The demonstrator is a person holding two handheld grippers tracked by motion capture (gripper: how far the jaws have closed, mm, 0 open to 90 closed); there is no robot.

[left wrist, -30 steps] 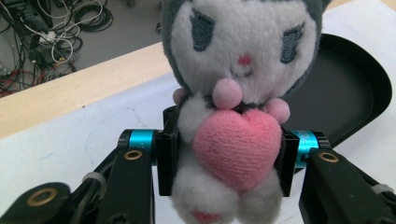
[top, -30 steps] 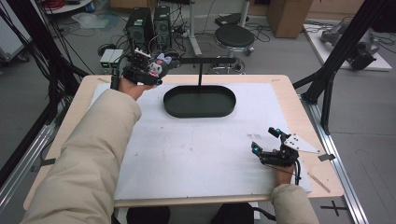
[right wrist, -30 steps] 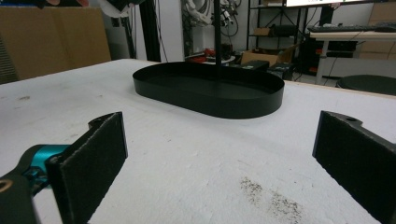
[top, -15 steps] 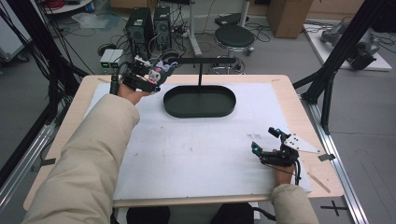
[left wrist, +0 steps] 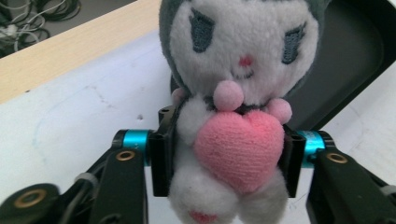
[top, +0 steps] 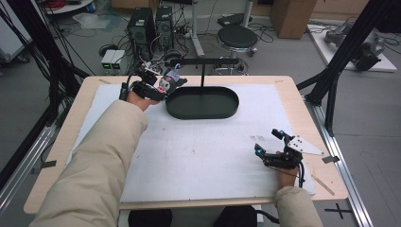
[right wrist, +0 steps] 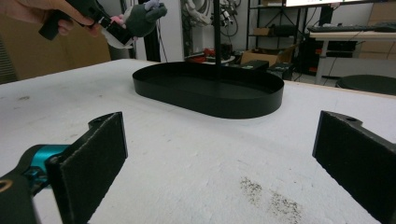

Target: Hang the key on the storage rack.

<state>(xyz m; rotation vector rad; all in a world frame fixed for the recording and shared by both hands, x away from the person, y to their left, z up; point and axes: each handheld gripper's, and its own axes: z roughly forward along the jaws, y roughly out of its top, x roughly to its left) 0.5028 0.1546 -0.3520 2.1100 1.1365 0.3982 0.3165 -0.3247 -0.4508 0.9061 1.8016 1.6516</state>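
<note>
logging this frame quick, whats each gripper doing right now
Left gripper: shut on the plush toy, beside the black tray.
Right gripper: open, holding nothing, low over the white mat.

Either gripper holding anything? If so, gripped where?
The left gripper holds a plush doll, its jaws clamped on the sides of the torso, either side of the pink heart. The right gripper is open and empty.

cream padded sleeves (top: 94,165), black two-jaw grippers with teal joints, brass screws, grey three-cornered plate (top: 305,145)
</note>
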